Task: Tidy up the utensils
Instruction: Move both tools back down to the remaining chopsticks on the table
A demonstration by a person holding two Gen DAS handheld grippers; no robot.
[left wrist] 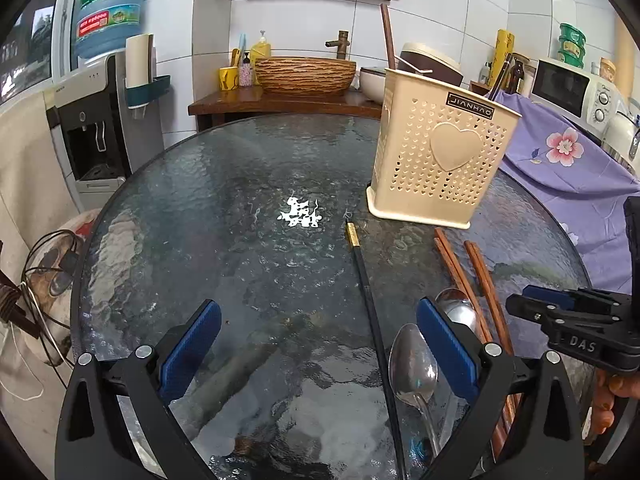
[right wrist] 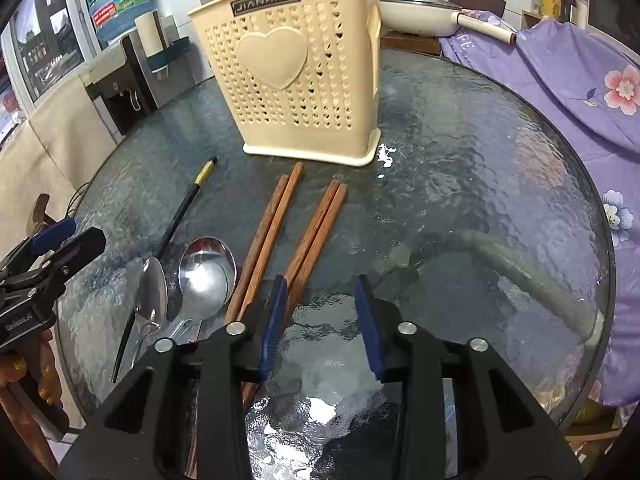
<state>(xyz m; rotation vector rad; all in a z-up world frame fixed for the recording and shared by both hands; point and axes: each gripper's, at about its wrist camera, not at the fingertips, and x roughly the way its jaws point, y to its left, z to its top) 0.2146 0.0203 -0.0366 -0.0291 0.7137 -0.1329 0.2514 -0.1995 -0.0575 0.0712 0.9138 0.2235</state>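
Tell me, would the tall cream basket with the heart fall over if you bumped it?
Probably yes. The utensil holder stands tall on a narrow base, so a high push could tip it. Its perforated plastic walls look light. The glass table looks smooth, so a low nudge might just slide it.

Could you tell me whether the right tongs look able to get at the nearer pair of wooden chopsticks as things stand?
Probably yes. The right tongs are open and empty, the right-hand pair of wooden chopsticks lies bare on the glass table just by one blue pad, and nothing covers it.
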